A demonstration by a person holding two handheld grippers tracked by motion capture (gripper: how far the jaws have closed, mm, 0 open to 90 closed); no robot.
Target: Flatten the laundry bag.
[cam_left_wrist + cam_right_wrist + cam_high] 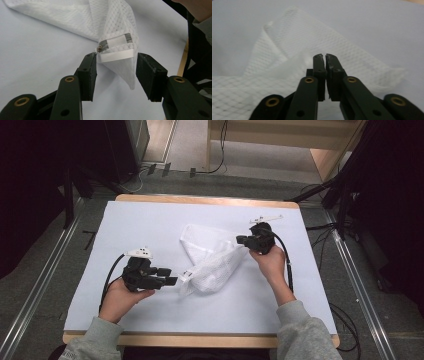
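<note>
White mesh zip bag [210, 262] spread on a white-covered wooden table [150, 220] (grey floor around).
It is pinched by the right gripper [243, 240]; the left gripper [172, 279] is held wide at its zip corner.

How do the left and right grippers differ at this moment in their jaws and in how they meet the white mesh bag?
The left gripper has its jaws wide apart, while the right gripper has its jaws pressed together. The left gripper straddles the zipper corner of the white mesh bag without clamping it; the right gripper appears to pinch the bag's far edge. Both are black, hand-held and work the same bag.
</note>
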